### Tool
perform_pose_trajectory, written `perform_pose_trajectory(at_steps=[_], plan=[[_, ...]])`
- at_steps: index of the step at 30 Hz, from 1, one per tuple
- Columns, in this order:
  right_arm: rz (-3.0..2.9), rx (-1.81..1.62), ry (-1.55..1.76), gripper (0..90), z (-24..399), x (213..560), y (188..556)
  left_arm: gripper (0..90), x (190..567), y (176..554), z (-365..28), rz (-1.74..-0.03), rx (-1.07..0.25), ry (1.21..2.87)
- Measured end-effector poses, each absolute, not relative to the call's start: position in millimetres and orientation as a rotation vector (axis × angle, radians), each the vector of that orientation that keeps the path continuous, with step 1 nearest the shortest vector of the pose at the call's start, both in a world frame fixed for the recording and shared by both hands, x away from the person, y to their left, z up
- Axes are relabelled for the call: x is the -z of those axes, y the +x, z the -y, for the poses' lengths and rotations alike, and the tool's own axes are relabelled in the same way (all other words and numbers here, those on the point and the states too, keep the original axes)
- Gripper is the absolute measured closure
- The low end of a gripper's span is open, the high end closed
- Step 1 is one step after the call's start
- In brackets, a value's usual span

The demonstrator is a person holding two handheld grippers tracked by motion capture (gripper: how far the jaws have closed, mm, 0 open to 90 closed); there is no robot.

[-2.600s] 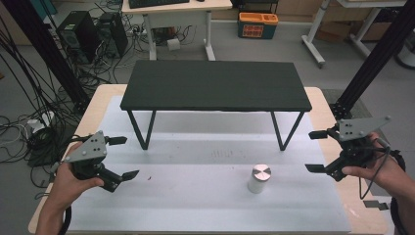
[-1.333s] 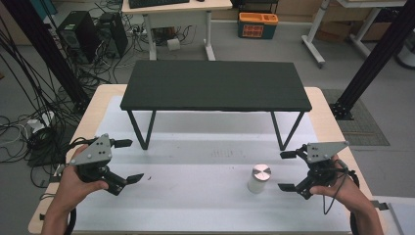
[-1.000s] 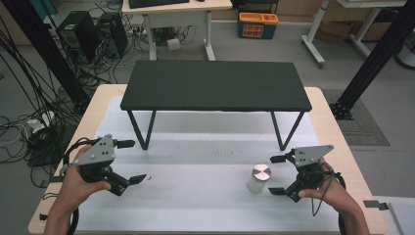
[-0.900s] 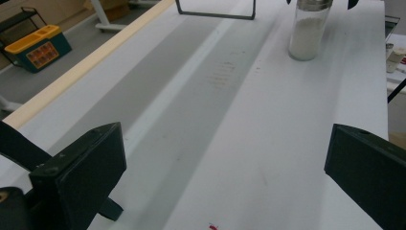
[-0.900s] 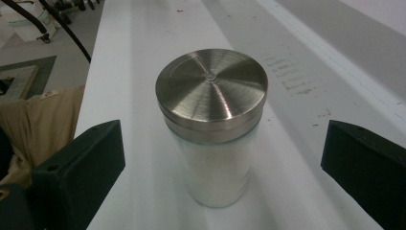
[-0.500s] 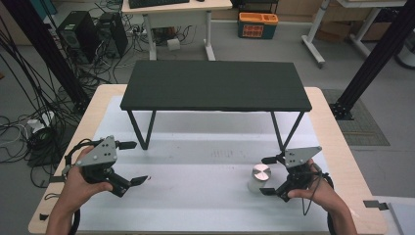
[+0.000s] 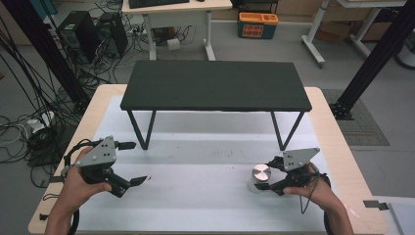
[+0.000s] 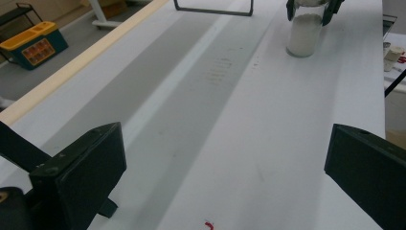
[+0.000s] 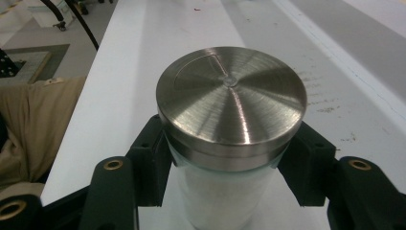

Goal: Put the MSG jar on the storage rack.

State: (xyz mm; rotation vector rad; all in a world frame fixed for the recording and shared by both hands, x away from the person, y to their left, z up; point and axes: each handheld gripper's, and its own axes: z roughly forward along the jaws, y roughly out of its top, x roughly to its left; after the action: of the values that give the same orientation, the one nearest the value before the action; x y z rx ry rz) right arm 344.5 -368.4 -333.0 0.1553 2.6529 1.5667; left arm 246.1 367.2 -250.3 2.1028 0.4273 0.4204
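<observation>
Your right tongs bracket the jar just under its steel lid, jaws apparently still apart, on the white surface near its right side. Glass is slick and breakable: squeeze below the lid. Left tongs are spread, empty

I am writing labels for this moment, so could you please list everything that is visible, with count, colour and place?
jar: one, white contents, brushed-metal lid, on the white table cover at right, between the right gripper's jaws
small bench: one, black, standing across the far half of the table
table: one, light wood edge, white cover
storage box: one, orange and blue, on the floor beyond
left gripper: one, black, jaws wide apart over bare cover
right gripper: one, black, jaws on both sides of the jar under its lid
hands: two, holding the grippers
</observation>
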Motion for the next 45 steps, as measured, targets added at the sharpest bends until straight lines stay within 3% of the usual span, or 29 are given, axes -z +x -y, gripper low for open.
perform_pose_trajectory(at_steps=[13,16,20,22,25,27,32,36,45], plan=[[-2.659,-1.543,0.146,42.8,369.4,304.1,341.0,0.7,254.2,247.7,-366.3,-0.419,-0.412,2.096],[-2.648,-1.552,0.156,42.8,373.6,284.0,339.5,0.7,254.8,247.0,-367.4,-0.417,-0.412,2.089],[-2.629,-1.531,0.143,42.8,377.0,226.9,341.0,0.7,255.4,245.7,-368.6,-0.414,-0.413,2.079],[-2.623,-1.531,0.139,42.8,377.0,218.5,341.7,0.7,256.0,245.4,-368.4,-0.410,-0.412,2.074],[-2.575,-1.551,0.123,42.8,374.2,171.7,347.8,0.7,256.2,245.9,-366.9,-0.402,-0.409,2.074],[-2.565,-1.555,0.111,42.8,372.0,161.0,350.5,0.7,256.4,246.1,-366.3,-0.402,-0.407,2.073],[-2.530,-1.533,0.036,42.8,342.6,98.4,371.6,0.7,256.0,247.0,-364.6,-0.398,-0.407,2.076],[-2.504,-1.544,0.023,42.8,317.9,72.9,393.3,0.7,256.4,246.9,-364.2,-0.400,-0.405,2.075],[-2.488,-1.538,0.144,42.8,266.9,71.5,448.4,0.7,252.3,246.3,-363.4,-0.393,-0.409,2.086]])
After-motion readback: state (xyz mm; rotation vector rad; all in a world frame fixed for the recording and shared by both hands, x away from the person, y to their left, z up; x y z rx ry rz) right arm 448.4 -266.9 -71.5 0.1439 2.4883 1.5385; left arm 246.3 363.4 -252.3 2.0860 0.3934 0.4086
